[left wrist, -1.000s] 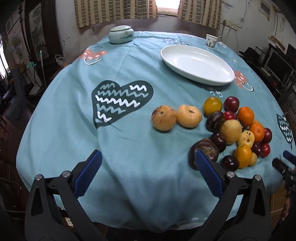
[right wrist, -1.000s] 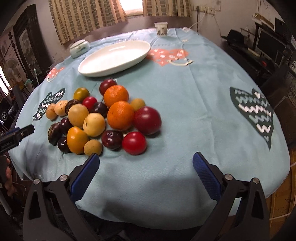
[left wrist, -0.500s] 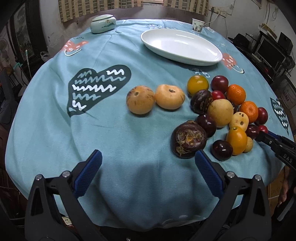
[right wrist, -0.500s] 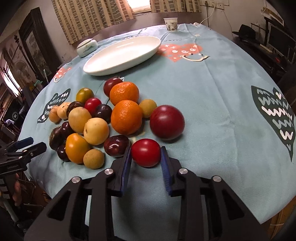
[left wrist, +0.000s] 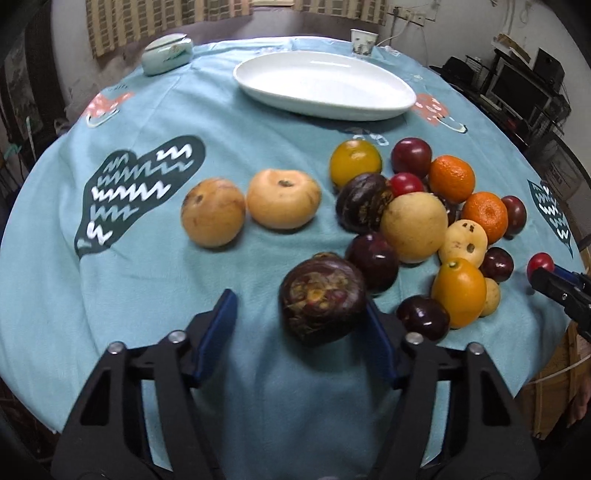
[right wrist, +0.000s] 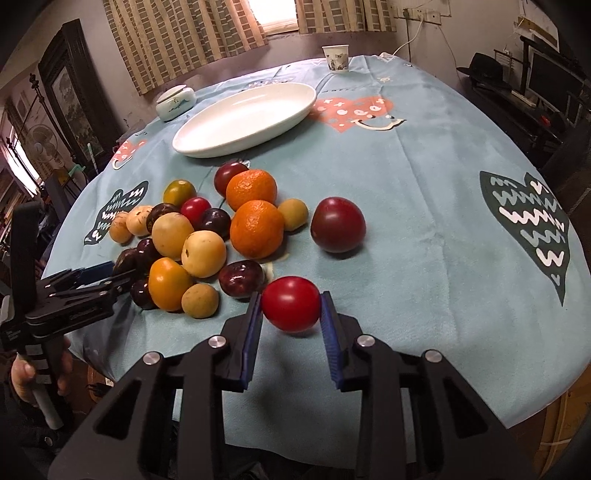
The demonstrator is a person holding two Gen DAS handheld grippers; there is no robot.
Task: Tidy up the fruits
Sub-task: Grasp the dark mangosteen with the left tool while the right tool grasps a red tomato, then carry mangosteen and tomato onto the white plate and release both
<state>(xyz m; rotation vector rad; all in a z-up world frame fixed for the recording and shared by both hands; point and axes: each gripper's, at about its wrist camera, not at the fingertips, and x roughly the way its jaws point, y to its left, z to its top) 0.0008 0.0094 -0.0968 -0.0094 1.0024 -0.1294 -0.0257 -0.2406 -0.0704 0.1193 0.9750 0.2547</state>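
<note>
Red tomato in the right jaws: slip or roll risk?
The red tomato looks smooth and glossy, so it may slip between the right gripper jaws. It is round; it would likely roll on the tablecloth if released. Probably soft: squeeze lightly.

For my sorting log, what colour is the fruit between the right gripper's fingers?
Bright red fruit, clearest in the right wrist view.

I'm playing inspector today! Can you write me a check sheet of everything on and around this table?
Surface: round table under a teal tablecloth printed with hearts.
Job's things: fruit pile; white oval dish holds nothing.
Clutter: paper cup, lidded ceramic jar.
Grippers: right gripper, jaws closed around the red tomato; left gripper, jaws open around the dark purple fruit.
Cables: white cord from a wall socket.
Surroundings: curtains, monitors, standing fan.
</note>
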